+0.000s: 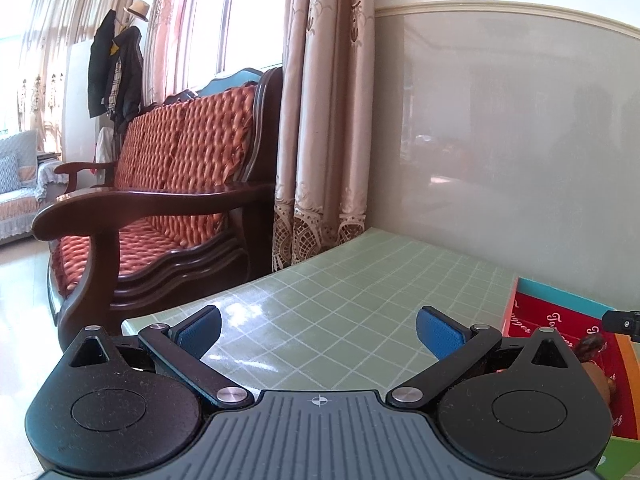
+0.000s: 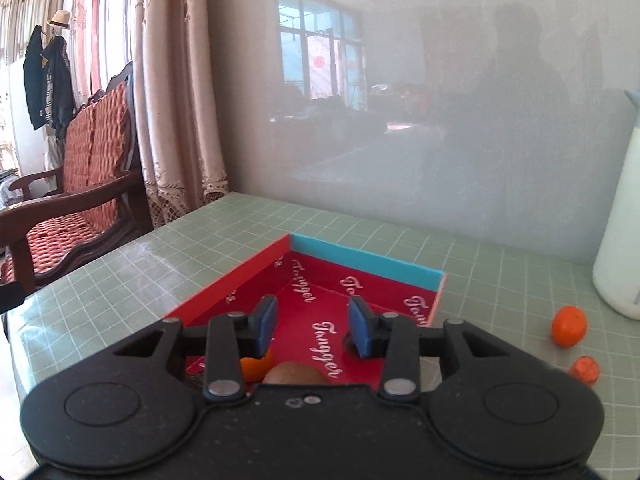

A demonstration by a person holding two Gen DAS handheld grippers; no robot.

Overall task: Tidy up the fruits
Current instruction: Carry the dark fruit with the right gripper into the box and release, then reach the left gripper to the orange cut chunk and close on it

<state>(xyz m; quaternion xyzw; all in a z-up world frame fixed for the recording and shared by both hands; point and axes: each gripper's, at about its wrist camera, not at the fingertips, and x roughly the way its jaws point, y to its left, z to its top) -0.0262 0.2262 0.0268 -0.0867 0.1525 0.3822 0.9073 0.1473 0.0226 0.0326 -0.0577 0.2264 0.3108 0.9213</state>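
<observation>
glossy grey wall (image 1: 520, 140) | sunlit window (image 1: 240, 20) | beige curtains (image 1: 324, 120) | wooden sofa (image 1: 160, 200), orange cushions

Red box (image 2: 320, 300) with white lettering, blue-pink rim, green gridded table (image 2: 240, 232), orange fruit (image 2: 569, 326)

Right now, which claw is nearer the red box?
Right. The right claw hangs open directly over the red box; the left claw is open over bare green table, box beside it.
</observation>
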